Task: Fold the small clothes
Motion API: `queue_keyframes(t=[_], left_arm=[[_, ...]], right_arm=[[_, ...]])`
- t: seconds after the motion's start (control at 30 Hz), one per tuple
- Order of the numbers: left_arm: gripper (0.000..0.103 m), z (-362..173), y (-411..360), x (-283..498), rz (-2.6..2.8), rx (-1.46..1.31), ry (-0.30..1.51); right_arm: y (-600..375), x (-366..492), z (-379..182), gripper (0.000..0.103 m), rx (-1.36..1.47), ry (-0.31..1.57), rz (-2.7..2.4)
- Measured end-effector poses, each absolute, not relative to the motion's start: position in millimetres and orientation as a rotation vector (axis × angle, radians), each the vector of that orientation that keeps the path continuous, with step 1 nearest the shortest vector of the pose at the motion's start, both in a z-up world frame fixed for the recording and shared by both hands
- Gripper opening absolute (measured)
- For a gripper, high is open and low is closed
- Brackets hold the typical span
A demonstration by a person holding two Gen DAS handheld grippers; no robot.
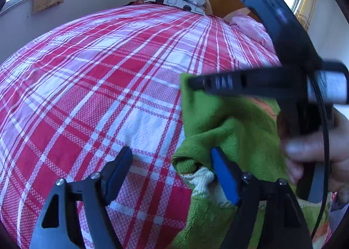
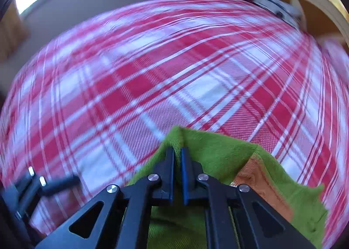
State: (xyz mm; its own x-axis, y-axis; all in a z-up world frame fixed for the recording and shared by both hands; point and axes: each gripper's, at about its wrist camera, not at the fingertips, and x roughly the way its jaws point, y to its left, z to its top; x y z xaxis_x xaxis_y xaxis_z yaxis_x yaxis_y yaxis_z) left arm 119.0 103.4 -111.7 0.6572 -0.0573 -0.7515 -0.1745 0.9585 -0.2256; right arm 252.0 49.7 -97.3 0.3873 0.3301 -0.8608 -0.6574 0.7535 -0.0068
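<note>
A green knitted garment (image 1: 229, 131) lies bunched near the bed's (image 1: 109, 74) near edge, on red-and-white plaid. The right gripper (image 2: 177, 155) has its fingers clamped on a raised green fold. The left gripper (image 1: 172, 159) hovers, fingers wide apart, one touching the garment.

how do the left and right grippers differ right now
The left gripper has its jaws spread wide; the right gripper has them nearly shut. The left holds nothing, one finger over the plaid bedspread and one at the green garment; the right pinches a fold of that garment. Both have black frames with blue pads.
</note>
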Motion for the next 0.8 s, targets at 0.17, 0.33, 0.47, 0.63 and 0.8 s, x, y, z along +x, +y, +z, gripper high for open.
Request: queue_keyframes(t=[0.17,0.33,0.47,0.63,0.8], left_arm=[[0.078,-112,100,119,0.081,-0.263,0.853],[0.081,-113,101,119,0.073,-0.260,0.850],[0.082,-113,100,120,0.068,-0.262,0.850],[0.082,-111,114,111,0.033,-0.360,0.803],[0.082,-104,147,90,0.047,-0.443,0.810]], right_arm=[[28,280,-93,0.002,-0.188,0.910,0.518],[13,299,-101,0.000,-0.052,0.894,0.493],[-28,276,-60,0.001,0.134,0.783,0.510],[-50,230,-50,0.001,0.010,0.875,0.530],[-47,187,-75,0.001,0.076,0.976,0.629]])
